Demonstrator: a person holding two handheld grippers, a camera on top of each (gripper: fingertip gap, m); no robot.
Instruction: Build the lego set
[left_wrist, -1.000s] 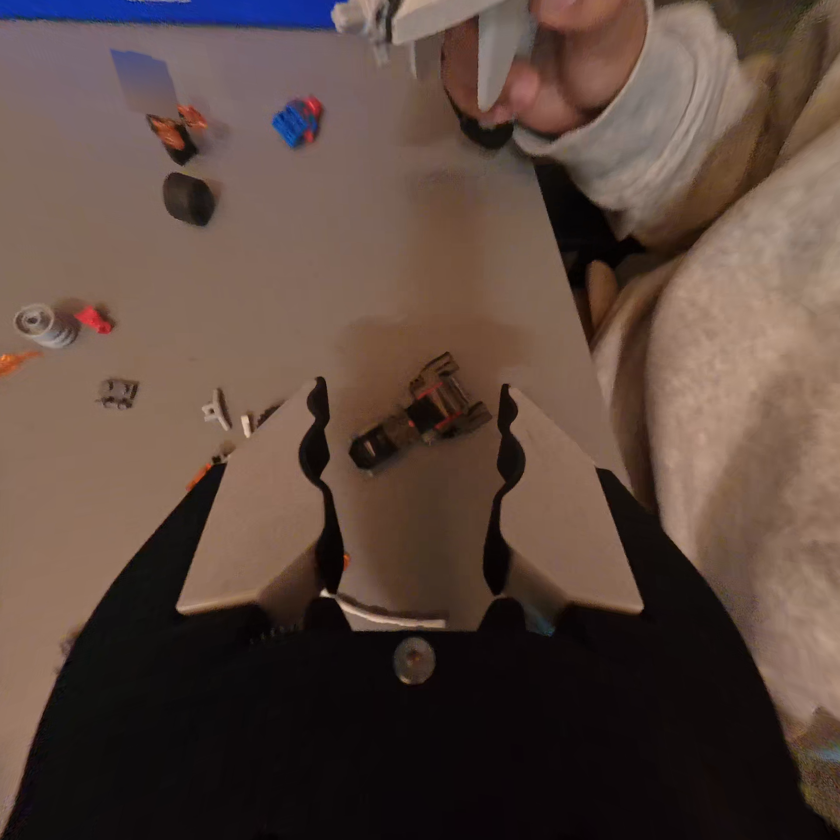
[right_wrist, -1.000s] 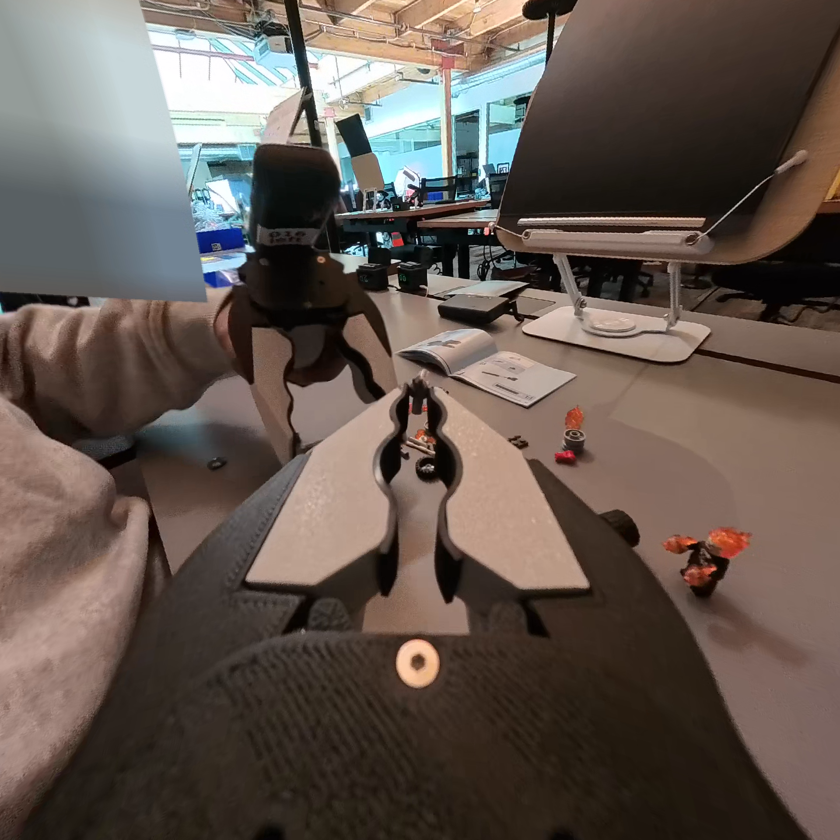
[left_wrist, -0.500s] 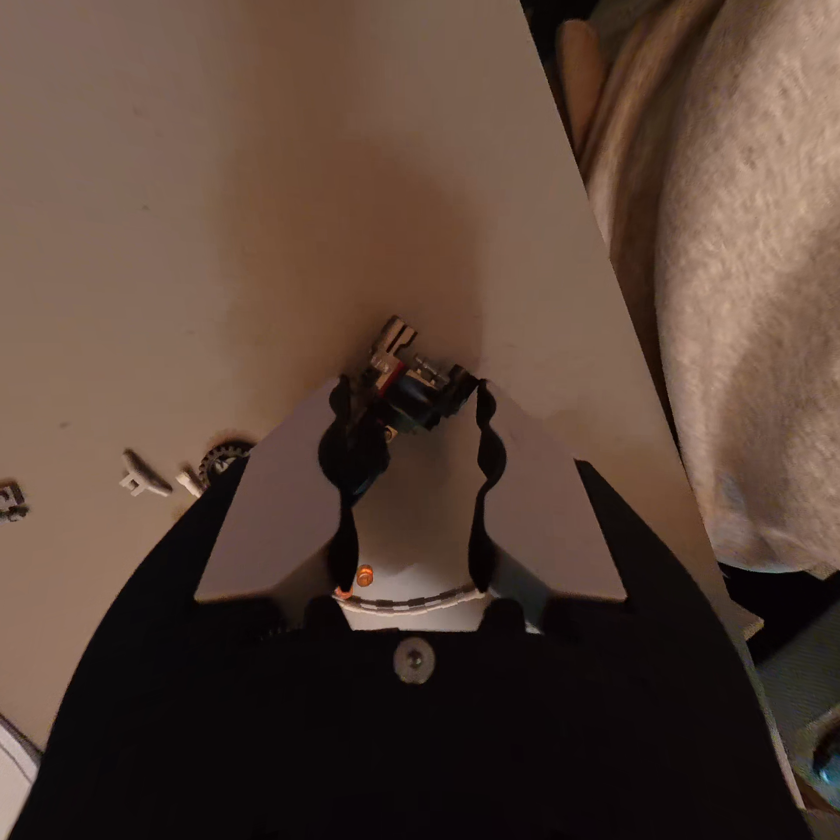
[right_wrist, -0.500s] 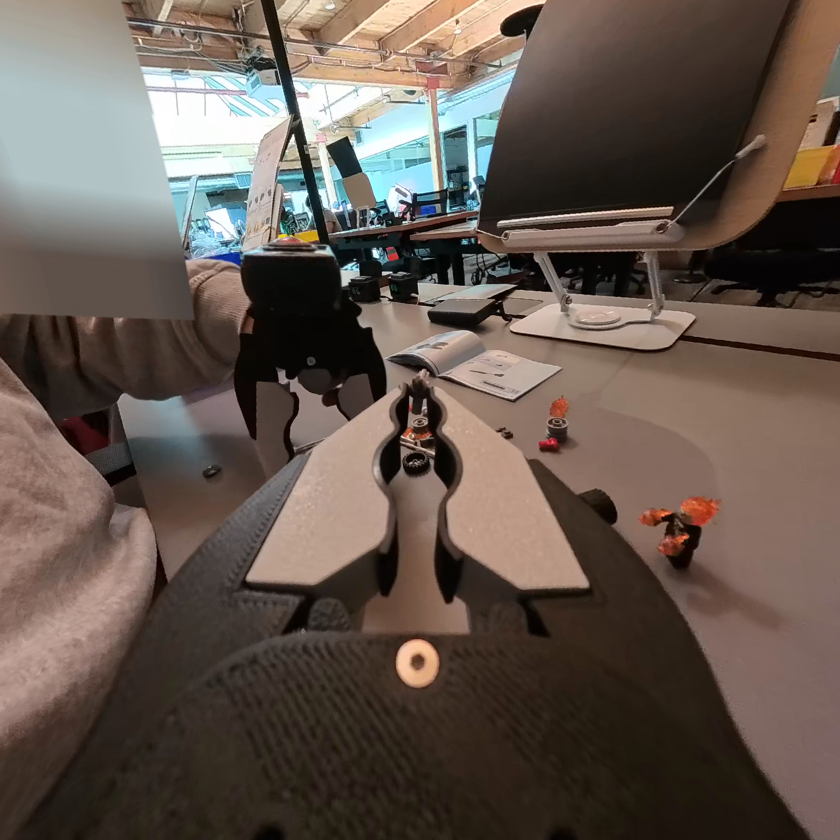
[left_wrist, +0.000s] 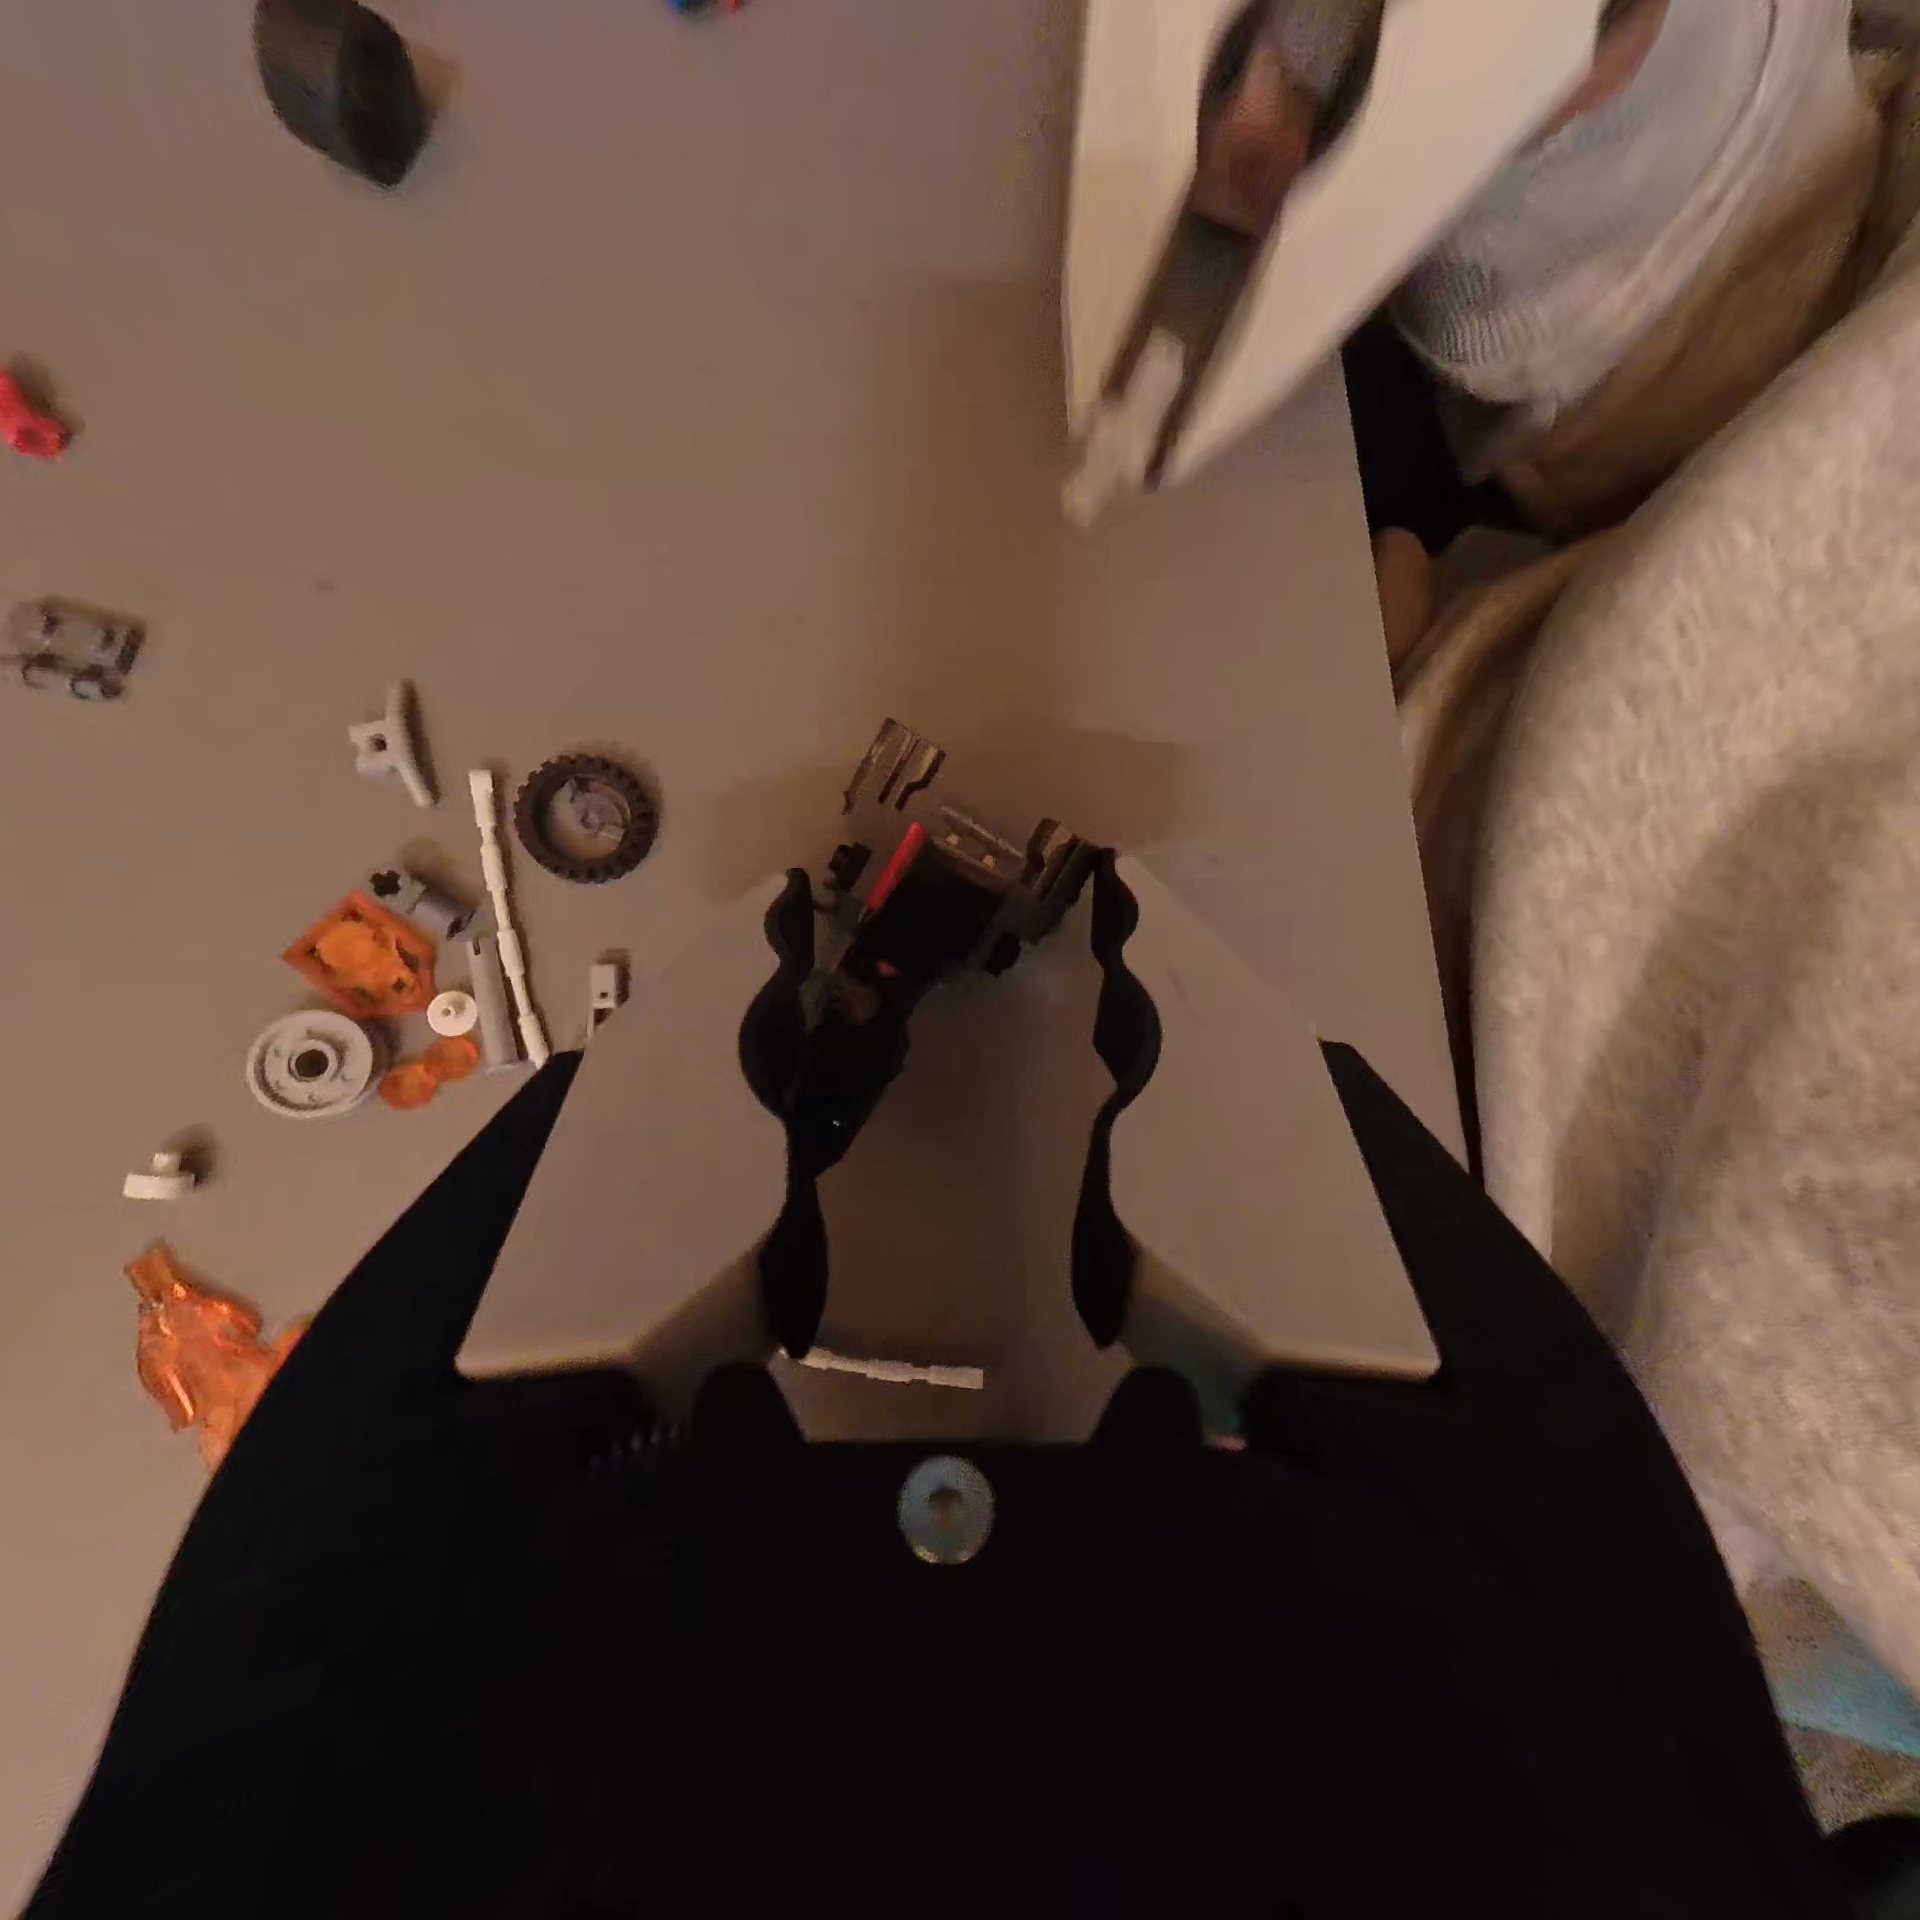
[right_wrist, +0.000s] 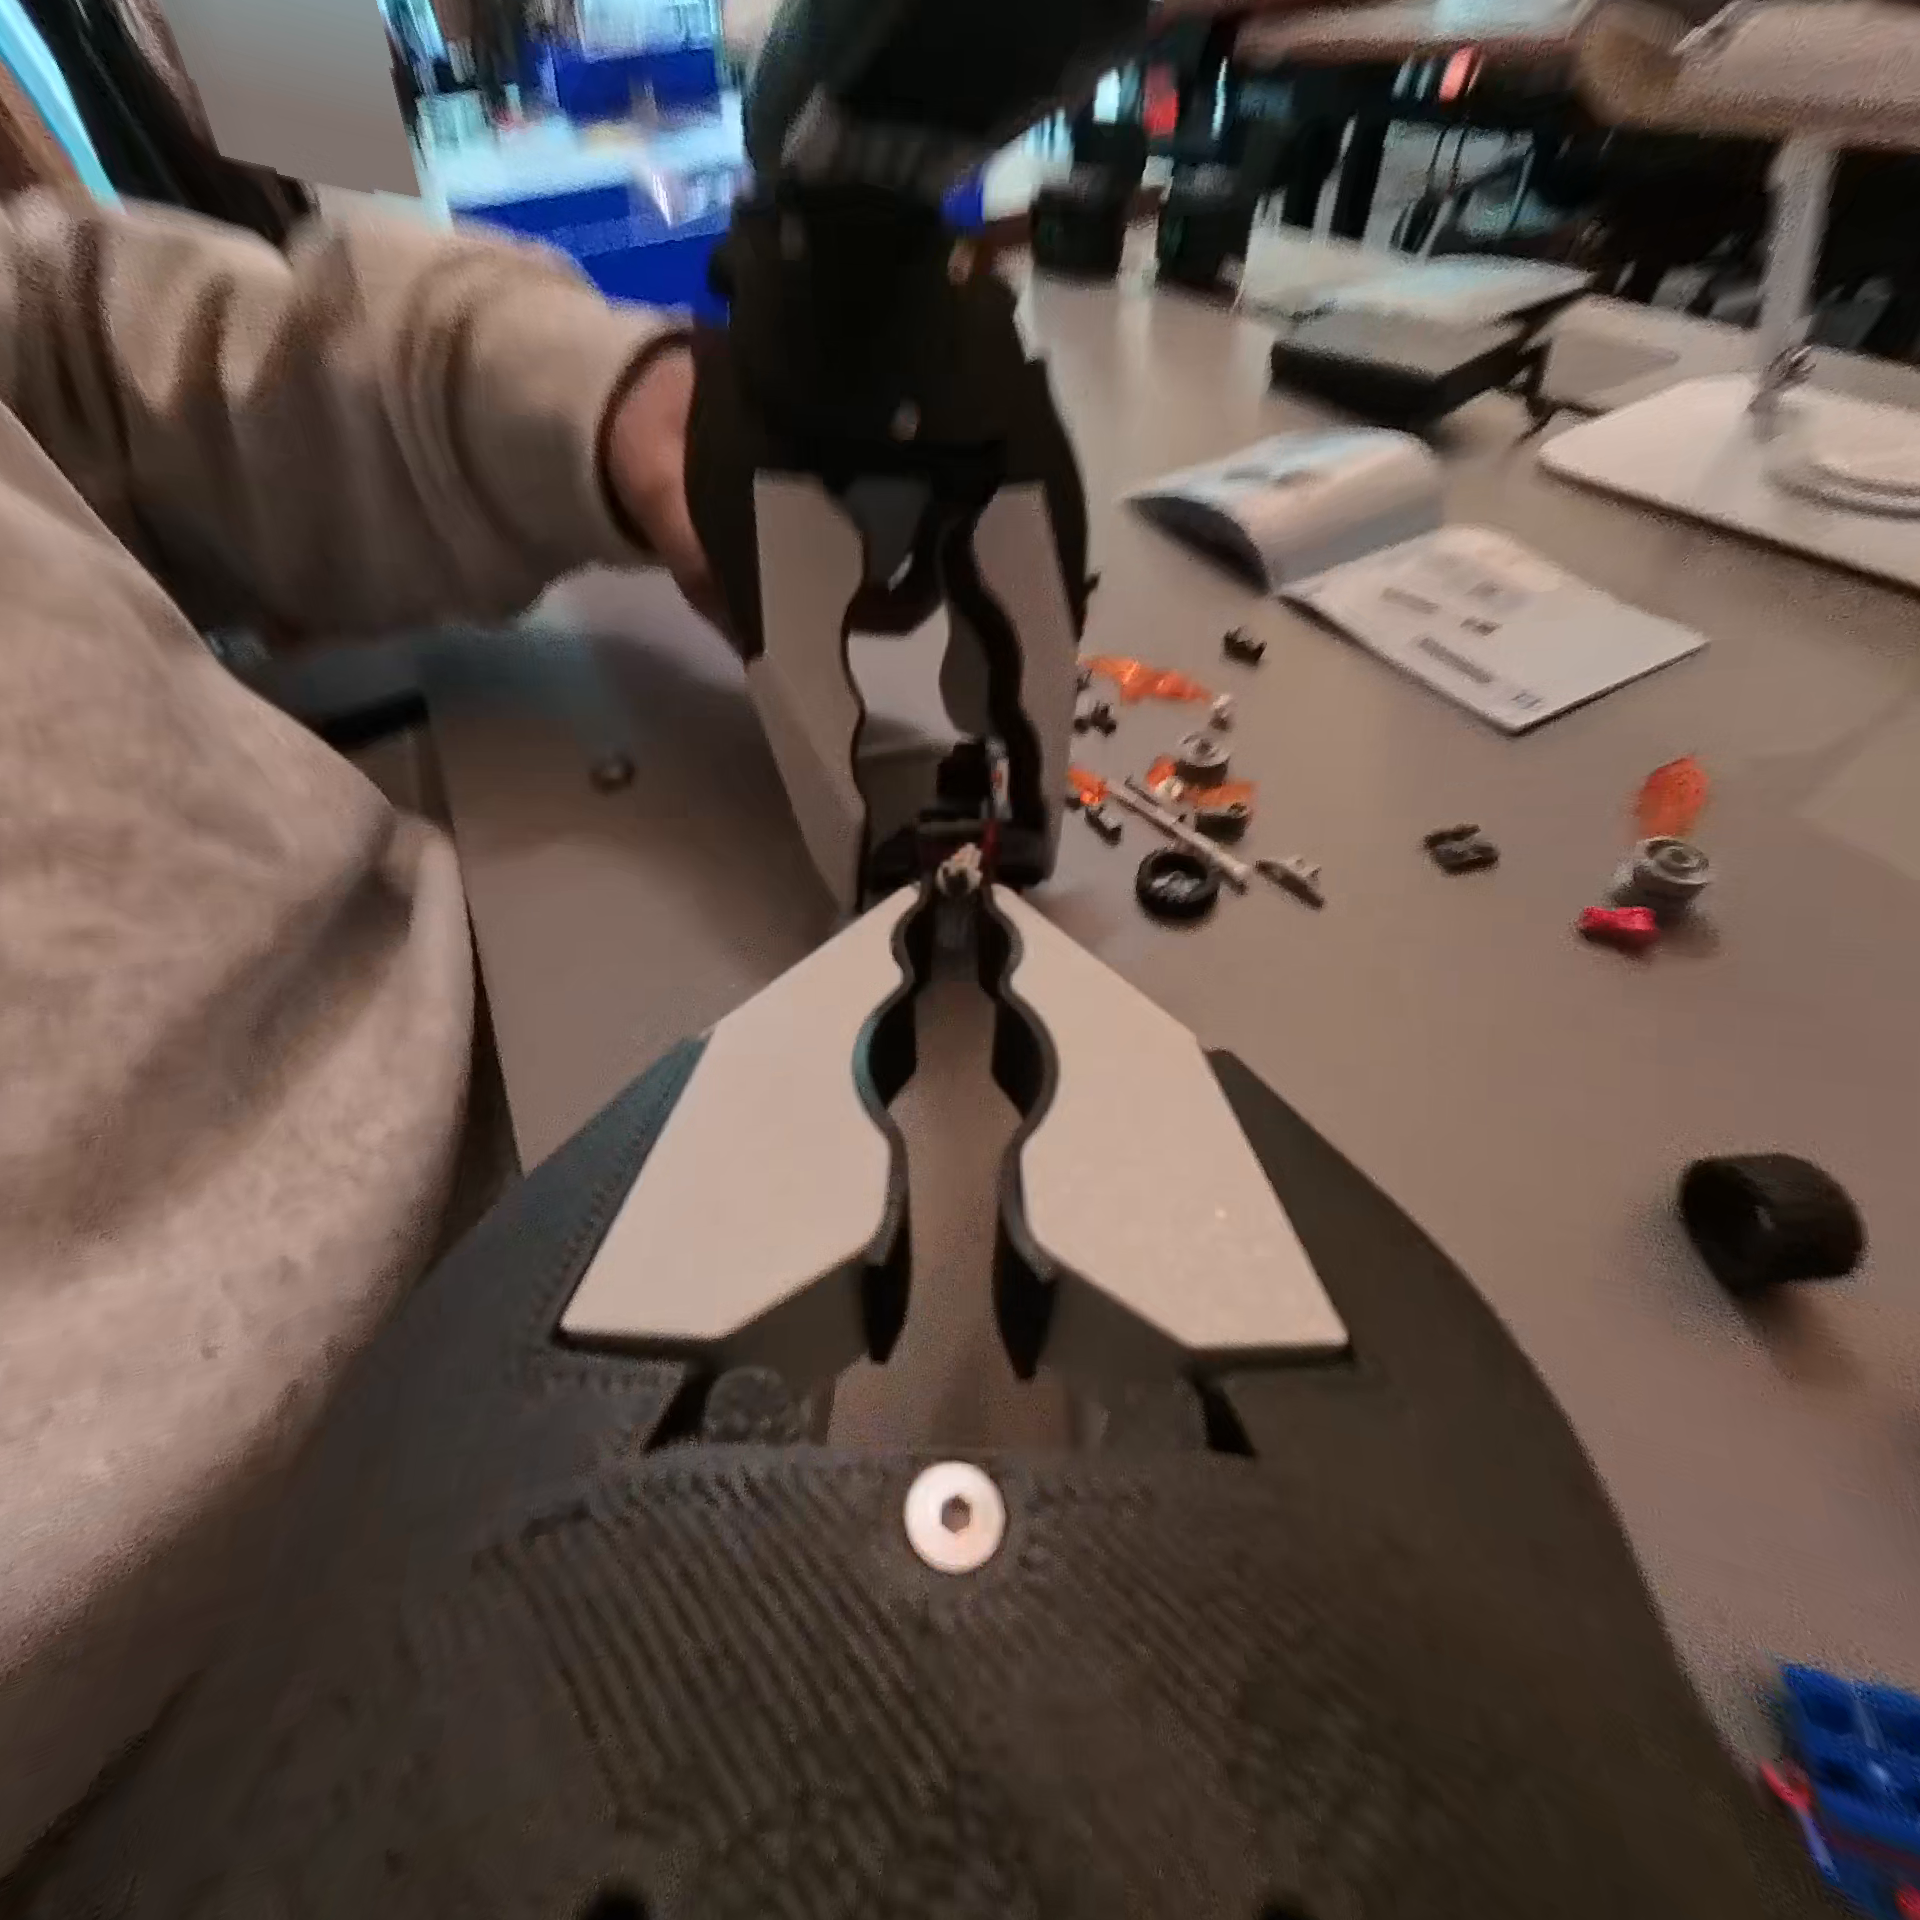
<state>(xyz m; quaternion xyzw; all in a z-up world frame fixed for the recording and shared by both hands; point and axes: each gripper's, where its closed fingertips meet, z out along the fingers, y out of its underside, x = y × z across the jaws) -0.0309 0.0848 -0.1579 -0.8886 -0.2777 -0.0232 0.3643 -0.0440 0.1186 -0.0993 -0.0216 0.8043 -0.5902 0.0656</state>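
**Both grippers converge on the half-built model at the desk's near edge**

Since half a second ago the right gripper (right_wrist: 958, 883) has swung down from mid-air toward the left gripper (left_wrist: 943, 894), so the two now face each other over the black chassis (left_wrist: 935, 914).

In the left wrist view the left gripper's jaws straddle the chassis, which lies on the grey desk (left_wrist: 675, 468) close to its near edge. They look pressed against its ends, though whether they truly clamp it I cannot tell. The right gripper is nearly closed on a small grey part (right_wrist: 961, 864) pinched at its tips, just beside the chassis in the right wrist view.

My reading is that this is a fitting step: one tool steadies the sub-assembly while the other brings a piece to it. The next move calls for fine alignment and a firm push without tipping the chassis off the edge.

Loose pieces lie scattered to the side: a small toothed tyre (left_wrist: 587, 818), a grey hub (left_wrist: 309, 1063), orange transparent flame parts (left_wrist: 358, 951), a fat black tyre (right_wrist: 1769, 1221) and blue bricks (right_wrist: 1855, 1766). An instruction booklet (right_wrist: 1434, 582) lies open farther off, by a white monitor stand base (right_wrist: 1745, 457). Beyond is a blurred open-plan office with more desks.
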